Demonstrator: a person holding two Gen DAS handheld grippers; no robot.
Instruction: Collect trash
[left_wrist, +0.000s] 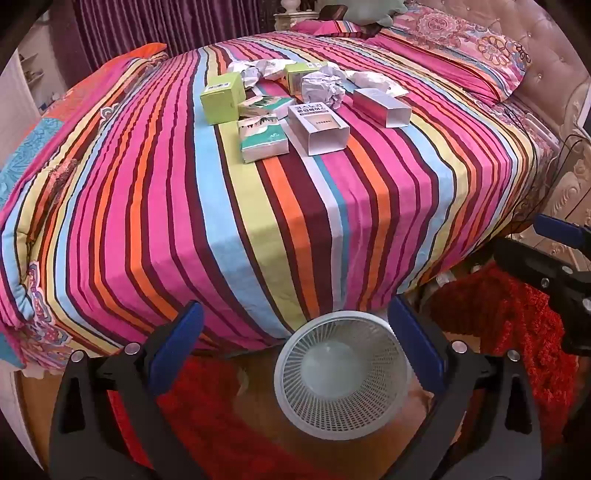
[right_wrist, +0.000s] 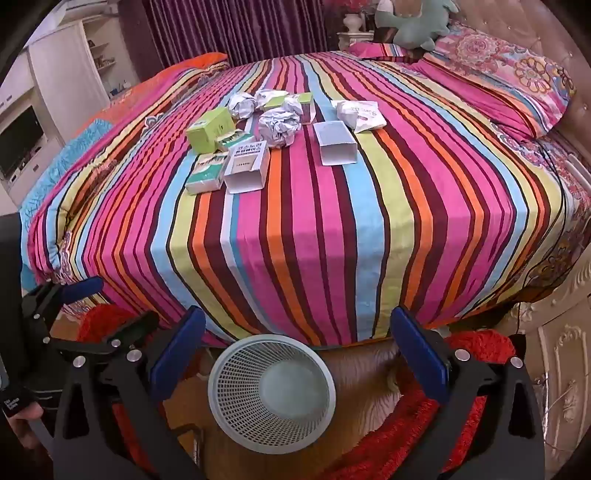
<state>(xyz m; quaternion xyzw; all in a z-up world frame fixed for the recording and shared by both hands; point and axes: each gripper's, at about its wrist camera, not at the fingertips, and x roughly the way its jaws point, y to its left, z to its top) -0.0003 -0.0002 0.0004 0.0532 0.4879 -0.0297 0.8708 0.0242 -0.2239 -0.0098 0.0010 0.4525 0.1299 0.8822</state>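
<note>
Bed with striped multicolour cover (left_wrist: 258, 229), trash clustered on its upper middle. Green cube carton (left_wrist: 221, 98) at the cluster's left edge; two green-and-white tissue packs (left_wrist: 264, 138) just beside it. White open-ended box with Korean print (left_wrist: 317, 125) next to the packs; plain white open box (left_wrist: 382, 107) apart to the right. Crumpled paper balls (left_wrist: 321, 88) behind the boxes, one touching the printed box's far end. White mesh wastebasket (left_wrist: 341, 373) on the floor at the bed's foot, nothing inside, upright. Red shag rug (right_wrist: 417, 435) around it. Left claw (left_wrist: 295, 350) spread wide, nothing between the blue fingers, above the basket. Right claw (right_wrist: 299, 354) likewise spread wide and unloaded, poised over the basket rim.
</note>
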